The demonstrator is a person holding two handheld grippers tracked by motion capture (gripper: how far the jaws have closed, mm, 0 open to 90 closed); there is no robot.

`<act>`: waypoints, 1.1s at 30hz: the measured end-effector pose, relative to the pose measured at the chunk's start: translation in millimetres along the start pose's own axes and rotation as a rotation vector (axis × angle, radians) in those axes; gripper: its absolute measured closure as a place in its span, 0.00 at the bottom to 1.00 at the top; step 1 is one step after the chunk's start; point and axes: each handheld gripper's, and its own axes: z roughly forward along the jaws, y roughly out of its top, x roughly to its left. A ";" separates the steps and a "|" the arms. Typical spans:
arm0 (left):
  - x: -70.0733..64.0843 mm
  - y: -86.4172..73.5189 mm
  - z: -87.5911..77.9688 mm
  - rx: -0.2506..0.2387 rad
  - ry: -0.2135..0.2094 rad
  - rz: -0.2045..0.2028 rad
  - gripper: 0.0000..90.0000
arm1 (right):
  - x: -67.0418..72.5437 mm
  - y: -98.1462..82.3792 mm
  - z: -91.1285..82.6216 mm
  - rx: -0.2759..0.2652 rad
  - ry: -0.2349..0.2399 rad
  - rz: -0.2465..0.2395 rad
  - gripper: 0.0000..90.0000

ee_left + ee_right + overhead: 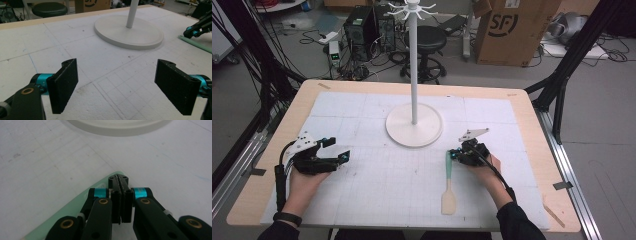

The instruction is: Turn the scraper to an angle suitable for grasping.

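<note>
One spatula, one stand and two hand-held grippers are on a light wooden table topped by a white gridded foam mat.

Nearest the front edge, a slim spatula with a pale green handle and a cream blade lies flat on the mat, right of centre. Its long axis runs from the front edge toward the back. The cream blade points to the front edge, and the green handle end points toward the stand.

The right gripper, black with teal joints and held in the person's right hand, sits at the far tip of the green handle. In the right gripper view its two black jaws are pressed together with no gap between them, directly over the handle's rounded tip. Whether they pinch the handle cannot be told.

The left gripper, held in the person's left hand, rests near the mat's left edge, well apart from the spatula. Its jaws stand wide apart with nothing between them, and bare mat shows in the gap.

Farther back, at the mat's centre, stands a white stand with a round flat base. A tall thin pole rises from it. A ring of small hooks crowns the pole.
</note>
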 end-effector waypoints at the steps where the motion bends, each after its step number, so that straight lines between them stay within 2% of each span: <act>1: 0.0 0.0 0.0 0.001 -0.002 0.001 0.22 | 2.7 2.5 3.0 -0.002 0.003 -0.011 0.99; 7: -0.3 0.0 -0.2 0.004 -0.003 0.003 0.22 | 20.0 16.8 18.5 -0.006 0.039 -0.053 0.99; 9: -0.4 -0.1 0.0 0.005 -0.003 0.006 0.22 | 27.4 21.7 23.7 -0.006 0.066 -0.064 0.99; 15: -1.0 -0.2 -0.4 0.005 -0.006 0.009 0.22 | 53.9 35.2 39.3 -0.012 0.137 -0.142 0.99; 17: -1.3 -0.4 -0.7 0.004 -0.005 0.007 0.22 | 58.1 36.9 41.4 -0.013 0.153 -0.150 0.99; 20: -1.5 -0.7 -1.0 0.007 -0.005 0.010 0.22 | 73.5 42.0 48.4 -0.015 0.192 -0.177 0.99; 24: -1.9 -0.8 -0.9 0.008 -0.006 0.011 0.22 | 81.1 44.5 51.2 -0.014 0.206 -0.198 0.99; 28: -1.6 -0.9 -1.1 0.008 -0.005 0.012 0.22 | 78.7 44.5 47.5 -0.019 0.202 -0.187 0.99; 30: -0.6 -1.4 -1.5 0.008 0.000 0.009 0.22 | 68.8 45.1 30.0 -0.059 0.207 -0.161 0.97; 33: 0.1 -1.6 -1.9 0.013 0.004 0.012 0.22 | 53.1 41.4 2.3 -0.136 0.187 -0.130 0.93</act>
